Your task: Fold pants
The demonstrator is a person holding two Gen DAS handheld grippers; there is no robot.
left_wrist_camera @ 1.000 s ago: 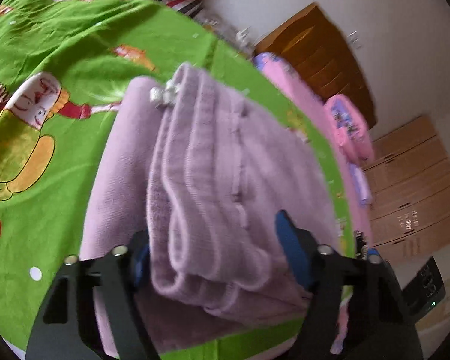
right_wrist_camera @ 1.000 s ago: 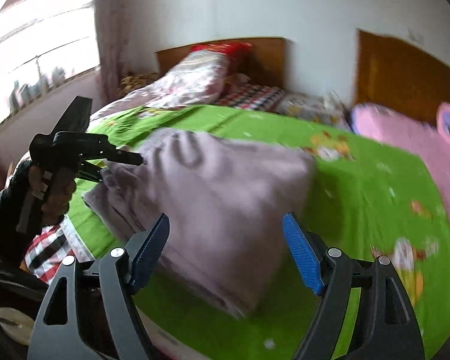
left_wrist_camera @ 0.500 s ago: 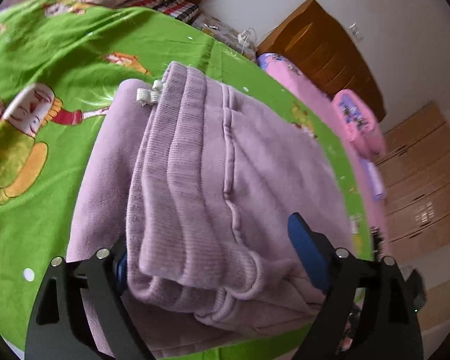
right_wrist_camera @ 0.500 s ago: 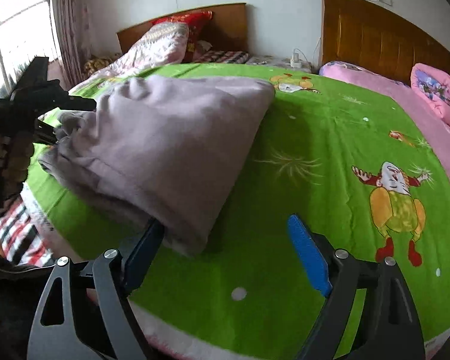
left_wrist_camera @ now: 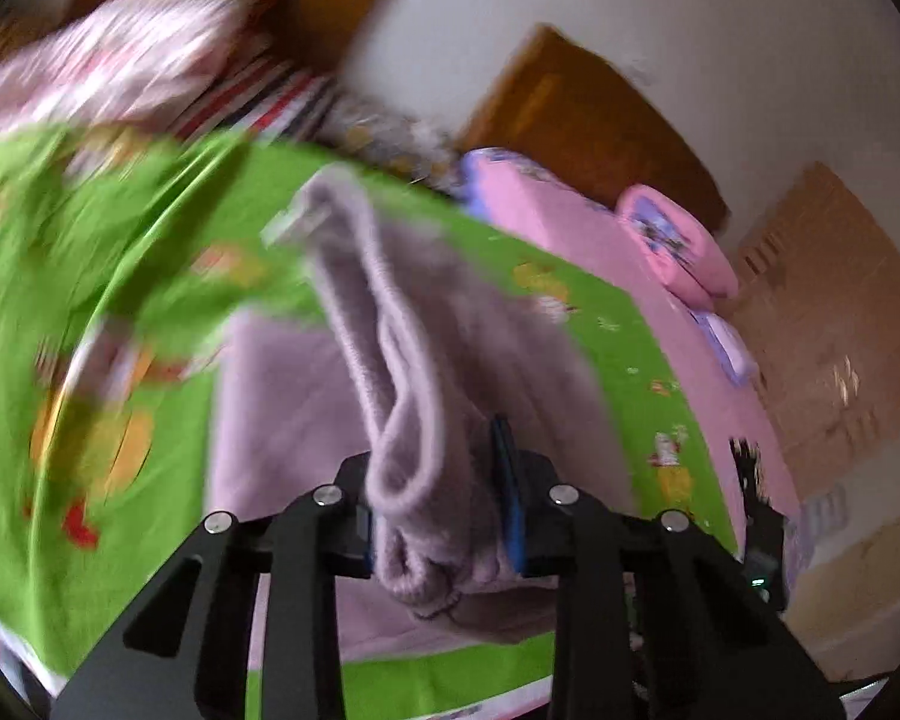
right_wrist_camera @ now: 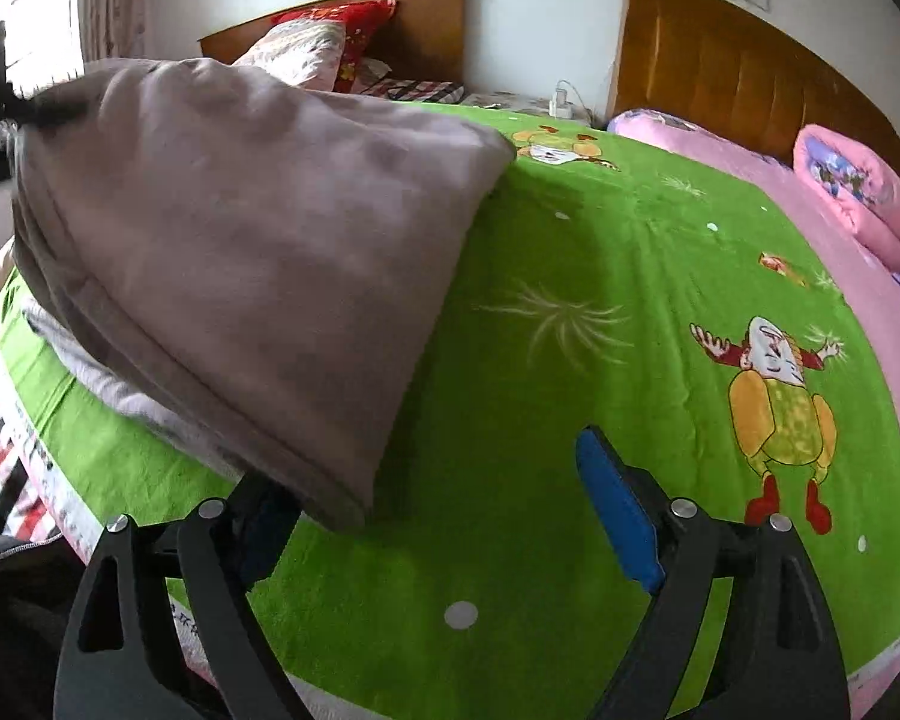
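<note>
Left gripper (left_wrist_camera: 438, 516) jaws now clenched on pants (left_wrist_camera: 414, 360); view blurred. Right gripper (right_wrist_camera: 450, 516) released.

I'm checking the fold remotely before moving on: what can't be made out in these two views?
- Left wrist view: motion blur smears the green sheet; the left gripper is shut on the pants, which hide its left finger.
- Right wrist view: the pants cover the right gripper's left fingertip; their far end is cut off at the left edge.
</note>
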